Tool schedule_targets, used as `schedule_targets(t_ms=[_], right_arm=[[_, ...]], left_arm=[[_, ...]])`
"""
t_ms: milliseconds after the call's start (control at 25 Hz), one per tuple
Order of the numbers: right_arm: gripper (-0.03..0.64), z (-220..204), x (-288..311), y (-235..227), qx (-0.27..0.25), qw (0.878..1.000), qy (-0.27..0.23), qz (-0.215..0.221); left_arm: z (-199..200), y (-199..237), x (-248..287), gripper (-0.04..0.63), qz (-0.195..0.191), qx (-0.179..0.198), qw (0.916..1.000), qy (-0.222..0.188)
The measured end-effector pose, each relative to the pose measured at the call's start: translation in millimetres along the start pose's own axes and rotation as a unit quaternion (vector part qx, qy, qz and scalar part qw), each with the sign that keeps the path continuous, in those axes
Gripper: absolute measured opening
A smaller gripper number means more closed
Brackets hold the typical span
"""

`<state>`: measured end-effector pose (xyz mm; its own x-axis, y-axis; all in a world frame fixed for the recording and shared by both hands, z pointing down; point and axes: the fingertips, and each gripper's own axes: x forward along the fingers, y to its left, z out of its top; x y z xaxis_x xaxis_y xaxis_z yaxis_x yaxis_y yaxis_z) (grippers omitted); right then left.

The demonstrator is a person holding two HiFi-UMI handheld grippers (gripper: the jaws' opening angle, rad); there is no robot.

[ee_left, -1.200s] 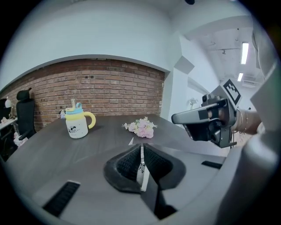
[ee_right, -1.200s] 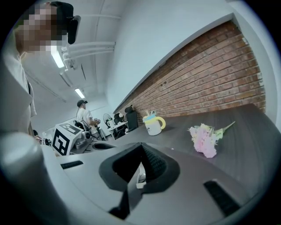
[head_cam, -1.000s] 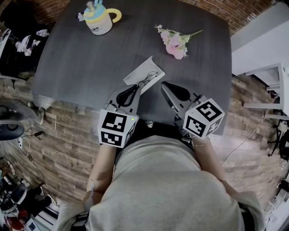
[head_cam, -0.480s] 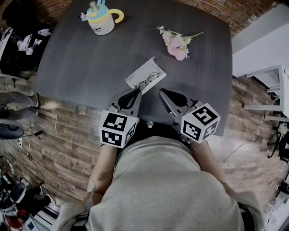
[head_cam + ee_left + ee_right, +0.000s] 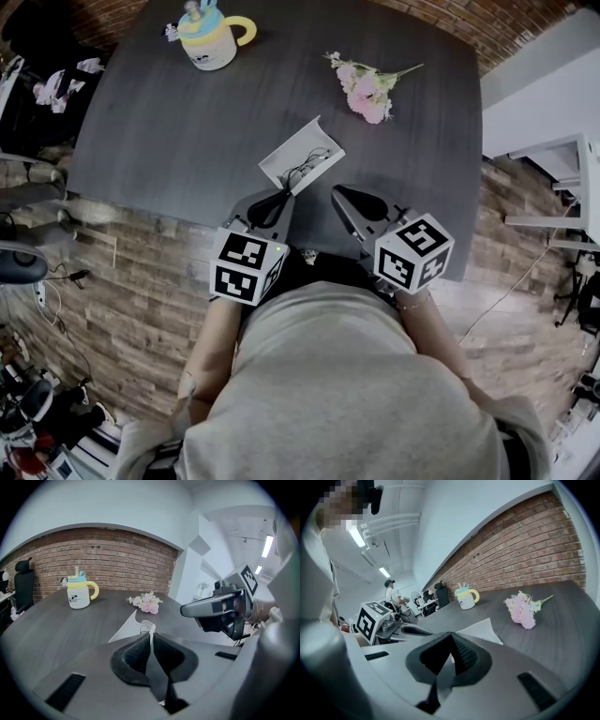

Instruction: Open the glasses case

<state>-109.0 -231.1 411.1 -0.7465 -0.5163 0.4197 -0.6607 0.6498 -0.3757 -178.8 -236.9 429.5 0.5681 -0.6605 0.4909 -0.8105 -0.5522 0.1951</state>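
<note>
The white glasses case (image 5: 302, 153) lies open on the dark table (image 5: 169, 122), its lid raised and dark glasses (image 5: 302, 169) inside. In the left gripper view the case (image 5: 127, 628) shows just beyond the jaw tips. My left gripper (image 5: 278, 194) hovers at the case's near end, shut and empty; its pads meet in its own view (image 5: 151, 637). My right gripper (image 5: 349, 192) hangs to the right of the case, apart from it, also shut with nothing held (image 5: 451, 637). The case (image 5: 483, 629) peeks out behind its jaws.
A pastel mug with a yellow handle (image 5: 208, 37) stands at the table's far left. A pink flower bunch (image 5: 366, 89) lies at the far right. Both grippers hang over the table's front edge. A white shelf (image 5: 562, 178) stands off to the right.
Both grippers have sunk a little over the table's front edge, jaws still shut. The case has not moved.
</note>
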Motion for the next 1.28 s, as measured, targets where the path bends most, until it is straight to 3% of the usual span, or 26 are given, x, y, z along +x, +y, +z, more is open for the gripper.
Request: schedule_targets(t_ms=[600, 1280], right_arm=[[0.005, -5, 0, -4, 0.002, 1.000, 0.015, -0.011], [0.005, -8, -1, -9, 0.011, 1.000, 0.013, -0.015]], left_arm=[[0, -15, 5, 0.035, -0.031, 0.002, 0.9995, 0.005], [-3, -10, 9, 0.035, -0.021, -0.005, 0.9997, 0.011]])
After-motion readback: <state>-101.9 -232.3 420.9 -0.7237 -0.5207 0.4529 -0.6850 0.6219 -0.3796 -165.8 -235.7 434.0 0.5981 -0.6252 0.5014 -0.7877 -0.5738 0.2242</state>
